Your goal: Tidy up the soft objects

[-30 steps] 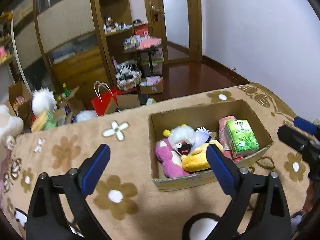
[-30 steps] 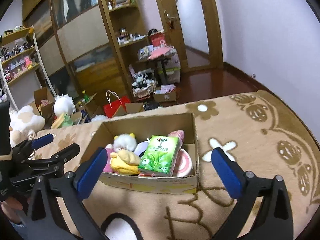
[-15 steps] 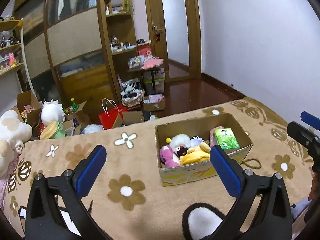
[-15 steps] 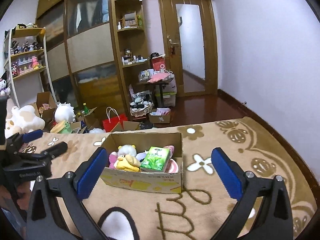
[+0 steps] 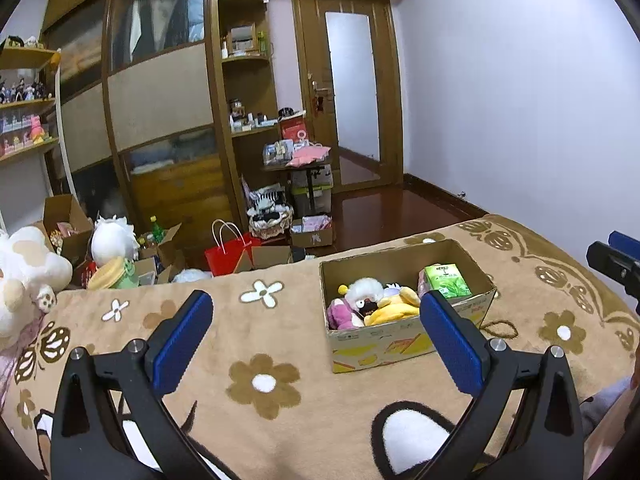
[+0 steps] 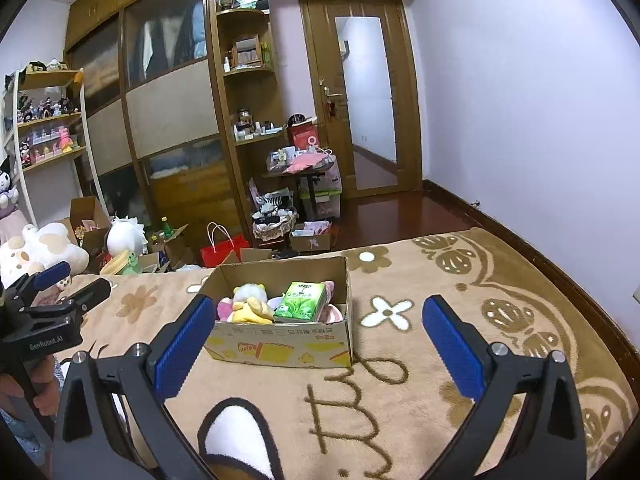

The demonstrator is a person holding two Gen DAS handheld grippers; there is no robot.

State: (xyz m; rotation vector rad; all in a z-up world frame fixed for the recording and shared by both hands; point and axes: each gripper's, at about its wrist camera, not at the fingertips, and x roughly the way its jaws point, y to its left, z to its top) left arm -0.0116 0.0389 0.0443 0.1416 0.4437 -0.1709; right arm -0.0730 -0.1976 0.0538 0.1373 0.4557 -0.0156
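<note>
A cardboard box (image 5: 394,342) stands on the brown flowered blanket (image 5: 264,384). It holds a pink plush (image 5: 340,316), a white fluffy toy (image 5: 365,290), a yellow plush (image 5: 394,308) and a green tissue pack (image 5: 447,286). The box also shows in the right wrist view (image 6: 280,344), with the green pack (image 6: 302,300) and yellow plush (image 6: 252,310) inside. My left gripper (image 5: 316,340) is open and empty, held back from the box and above the blanket. My right gripper (image 6: 320,340) is open and empty, also back from the box.
A big white plush (image 5: 24,272) lies at the blanket's left edge. Beyond the bed are a red bag (image 5: 228,254), open boxes, a small cluttered table (image 5: 304,168), wardrobes and a door. A wall runs along the right.
Both grippers have pulled back and risen away from the box, which now looks smaller and farther. Both stay open and empty.
</note>
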